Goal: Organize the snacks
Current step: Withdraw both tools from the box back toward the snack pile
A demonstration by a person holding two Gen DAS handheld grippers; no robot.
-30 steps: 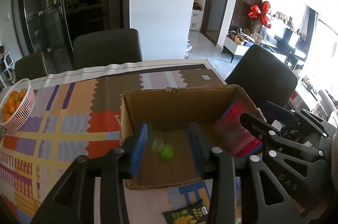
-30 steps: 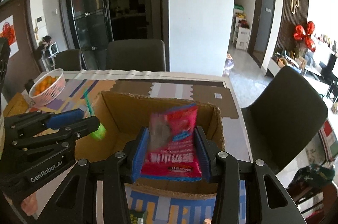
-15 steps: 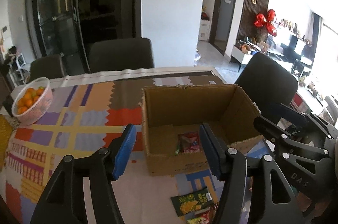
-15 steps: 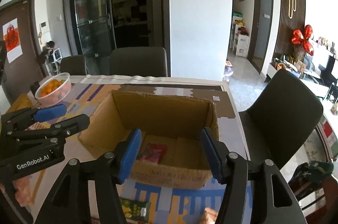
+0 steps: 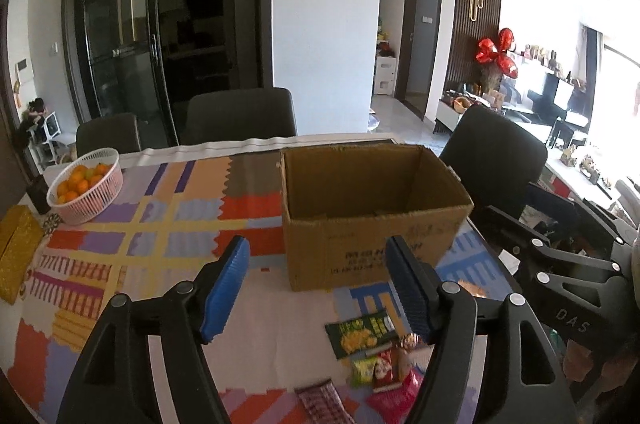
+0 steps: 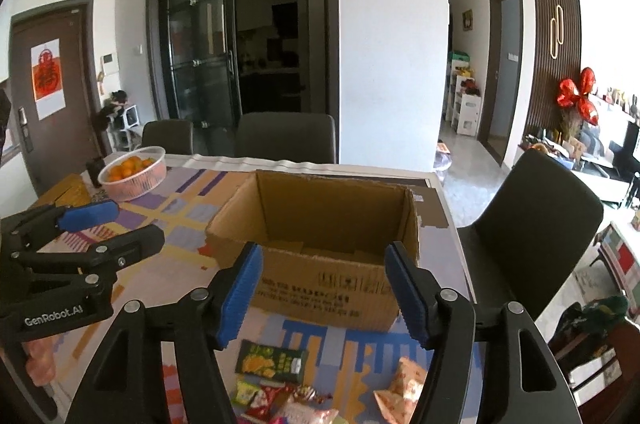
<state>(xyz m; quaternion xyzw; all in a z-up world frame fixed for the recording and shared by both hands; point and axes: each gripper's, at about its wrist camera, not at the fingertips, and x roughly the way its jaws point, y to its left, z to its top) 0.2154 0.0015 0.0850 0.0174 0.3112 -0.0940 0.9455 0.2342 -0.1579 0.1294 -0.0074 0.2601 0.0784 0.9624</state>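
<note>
An open cardboard box [image 5: 372, 220] [image 6: 320, 264] stands on the patterned tablecloth, its floor hidden from here. In front of it lie loose snacks: a dark green packet [image 5: 360, 334] [image 6: 272, 362], small red and green packets [image 5: 380, 370] [image 6: 264, 398], a striped packet [image 5: 322, 402] and an orange pouch [image 6: 402, 386]. My left gripper [image 5: 320, 288] hovers on the near side of the box, jaws opening, nothing between them. My right gripper [image 6: 324, 294] hovers likewise, jaws opening and empty. Each gripper also shows at the edge of the other's view.
A white basket of oranges [image 5: 86, 185] [image 6: 134, 171] sits at the table's far left, beside a gold box [image 5: 16, 252]. Dark chairs [image 5: 240, 117] [image 6: 536, 224] stand behind and to the right of the table. Its right edge [image 6: 452, 224] runs close by the box.
Both grippers let go of their snacks into the box, opened wider and pulled back and up. The box now looks farther off and the loose snacks in front have come into view.
</note>
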